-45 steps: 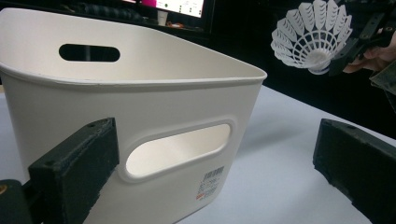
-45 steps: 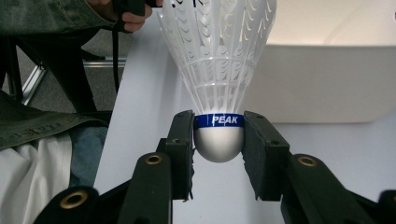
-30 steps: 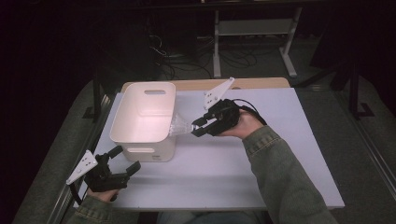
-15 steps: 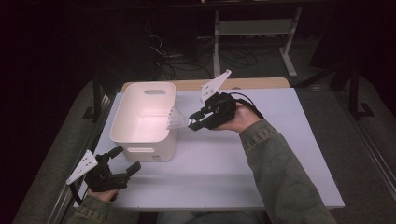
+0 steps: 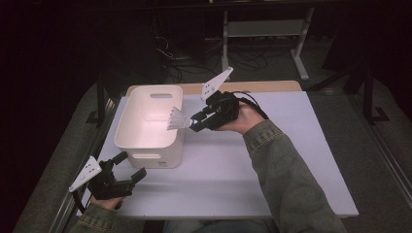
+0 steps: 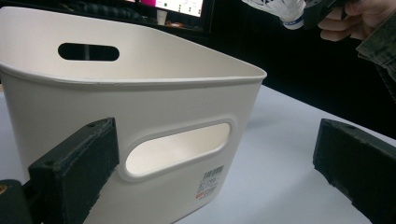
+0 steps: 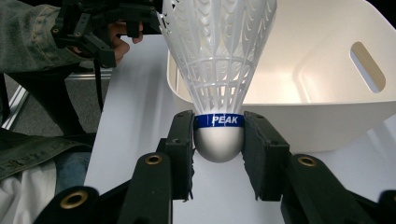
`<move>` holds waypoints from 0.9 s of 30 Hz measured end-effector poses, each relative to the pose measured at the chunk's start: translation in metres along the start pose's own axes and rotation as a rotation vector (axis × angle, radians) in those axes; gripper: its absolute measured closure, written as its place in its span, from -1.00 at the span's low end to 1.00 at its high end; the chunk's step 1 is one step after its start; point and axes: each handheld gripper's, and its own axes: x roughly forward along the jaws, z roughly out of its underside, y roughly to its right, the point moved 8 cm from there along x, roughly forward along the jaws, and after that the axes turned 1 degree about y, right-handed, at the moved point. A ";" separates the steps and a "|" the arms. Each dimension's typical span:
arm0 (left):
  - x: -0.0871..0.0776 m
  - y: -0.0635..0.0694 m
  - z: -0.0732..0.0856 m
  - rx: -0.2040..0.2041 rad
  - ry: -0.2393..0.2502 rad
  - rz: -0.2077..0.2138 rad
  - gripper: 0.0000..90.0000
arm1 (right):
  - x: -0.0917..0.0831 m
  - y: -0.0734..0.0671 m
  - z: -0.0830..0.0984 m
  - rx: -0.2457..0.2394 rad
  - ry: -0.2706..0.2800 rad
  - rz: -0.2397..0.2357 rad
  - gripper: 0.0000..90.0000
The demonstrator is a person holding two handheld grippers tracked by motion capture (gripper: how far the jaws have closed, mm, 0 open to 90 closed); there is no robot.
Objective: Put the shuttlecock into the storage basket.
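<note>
A white plastic shuttlecock [image 7: 217,70] with a blue band reading PEAK is clamped by its round base between my right gripper's [image 7: 218,140] two black jaws. In the high view the shuttlecock [image 5: 177,119] hangs over the right rim of a white tub [image 5: 151,127], with my right gripper [image 5: 194,122] just right of that rim. The tub [image 6: 140,93] has cut-out handles and looks bare inside. My left gripper [image 5: 130,167] rests near the table's front left corner, jaws wide apart, facing the tub's front wall with nothing between them [image 6: 215,172].
The white tabletop [image 5: 252,165] stretches to the right and front of the tub. A wooden strip [image 5: 262,86] runs along its far edge. Beyond are dark floor, cables and a metal stand [image 5: 262,29].
My right gripper has carried the shuttlecock up and leftward, from beside the tub's right wall to above its rim. The left gripper has stayed put.
</note>
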 end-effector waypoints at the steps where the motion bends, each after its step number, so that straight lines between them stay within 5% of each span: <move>1: 0.000 0.000 0.000 0.000 0.001 0.000 -1.00 | 0.000 0.001 -0.001 0.003 -0.002 0.003 0.41; 27: 0.000 0.000 0.000 -0.013 0.007 0.004 -1.00 | 0.027 0.006 -0.025 0.004 0.011 -0.032 0.41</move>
